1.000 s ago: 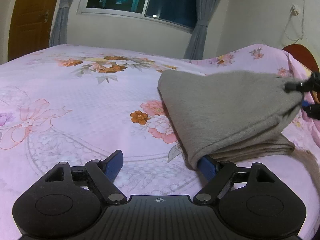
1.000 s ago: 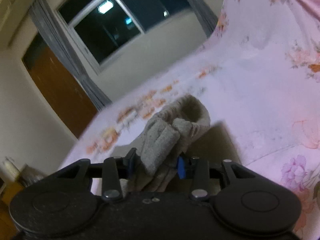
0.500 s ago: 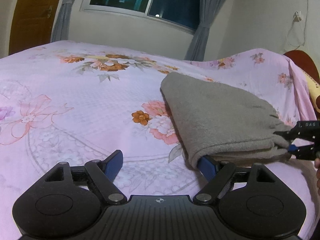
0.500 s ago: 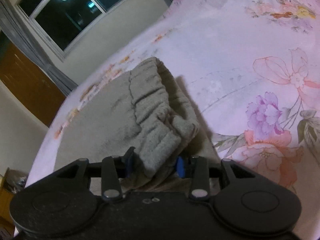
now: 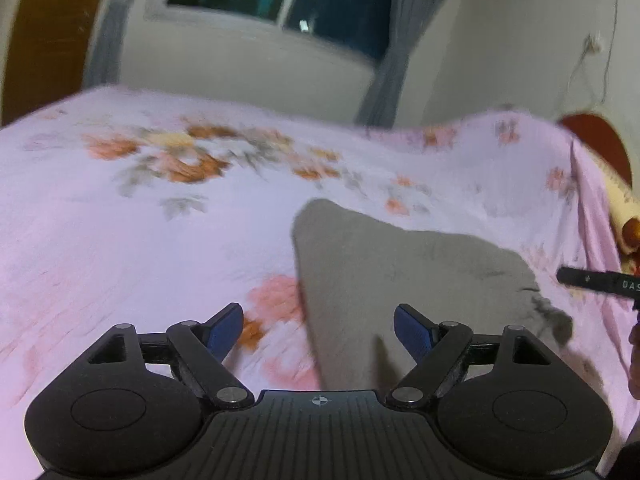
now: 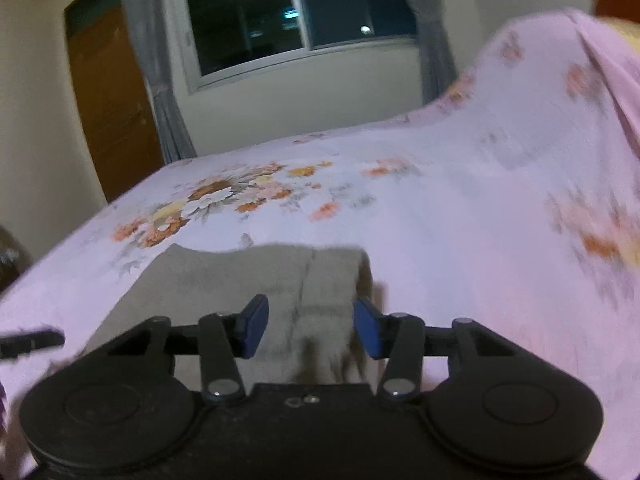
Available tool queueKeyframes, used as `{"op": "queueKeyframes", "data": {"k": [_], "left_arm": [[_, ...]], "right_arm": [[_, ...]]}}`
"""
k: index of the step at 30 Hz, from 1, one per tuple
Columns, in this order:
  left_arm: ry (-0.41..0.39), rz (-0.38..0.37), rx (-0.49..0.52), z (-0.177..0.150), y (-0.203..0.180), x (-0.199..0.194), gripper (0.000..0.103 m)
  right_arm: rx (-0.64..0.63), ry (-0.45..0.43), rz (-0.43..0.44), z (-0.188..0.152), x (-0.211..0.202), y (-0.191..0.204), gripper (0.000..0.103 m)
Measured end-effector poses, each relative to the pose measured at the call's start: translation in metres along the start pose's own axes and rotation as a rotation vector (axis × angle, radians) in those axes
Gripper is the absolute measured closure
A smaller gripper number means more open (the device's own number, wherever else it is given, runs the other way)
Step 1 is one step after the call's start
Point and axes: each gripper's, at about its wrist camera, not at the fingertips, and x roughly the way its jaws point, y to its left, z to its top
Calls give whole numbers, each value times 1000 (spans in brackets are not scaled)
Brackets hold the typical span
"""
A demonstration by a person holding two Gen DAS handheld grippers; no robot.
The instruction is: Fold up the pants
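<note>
We see the folded grey fleece pants (image 5: 404,280) lying flat on the bed with the pink flowered sheet (image 5: 120,240), as a compact bundle of several layers. Both views are blurred, so small details are hard to read.

In the left wrist view, our left tool (image 5: 319,326) has its two blue-padded fingers (image 5: 414,332) spread wide apart and holds nothing. The right finger is over the near part of the pants, and the left finger is over the bare sheet — the near left edge of the bundle runs between them. At the right border of this view we see a part of the right tool, just beside the right end of the pants.

In the right wrist view, our right tool (image 6: 311,328) is also open, with the blue pads apart and no cloth pinched. The gathered end of the pants (image 6: 256,272) lies between and below its fingers; we cannot tell if they touch the cloth.

Behind the bed there is a dark window (image 6: 296,12) with grey curtains (image 6: 152,60), and a brown wooden door (image 6: 108,96) stands to the left.
</note>
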Motion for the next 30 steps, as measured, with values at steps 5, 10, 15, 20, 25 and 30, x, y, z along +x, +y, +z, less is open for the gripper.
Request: {"op": "queueKeyframes", "data": {"k": [5, 10, 15, 20, 25, 30], "left_arm": [[154, 57, 85, 3, -11, 64, 16], [111, 84, 119, 18, -12, 63, 8], [64, 63, 122, 52, -14, 83, 9], [166, 138, 204, 68, -30, 139, 9], [211, 141, 194, 64, -30, 158, 9], [186, 143, 241, 60, -35, 143, 9]], "right_arm": [[-106, 207, -30, -14, 58, 2, 59], [-103, 171, 14, -2, 51, -3, 53], [-113, 83, 50, 20, 61, 3, 54], [-152, 175, -9, 20, 104, 2, 55], [-75, 170, 8, 20, 104, -15, 49], [-50, -14, 16, 32, 64, -14, 52]]}}
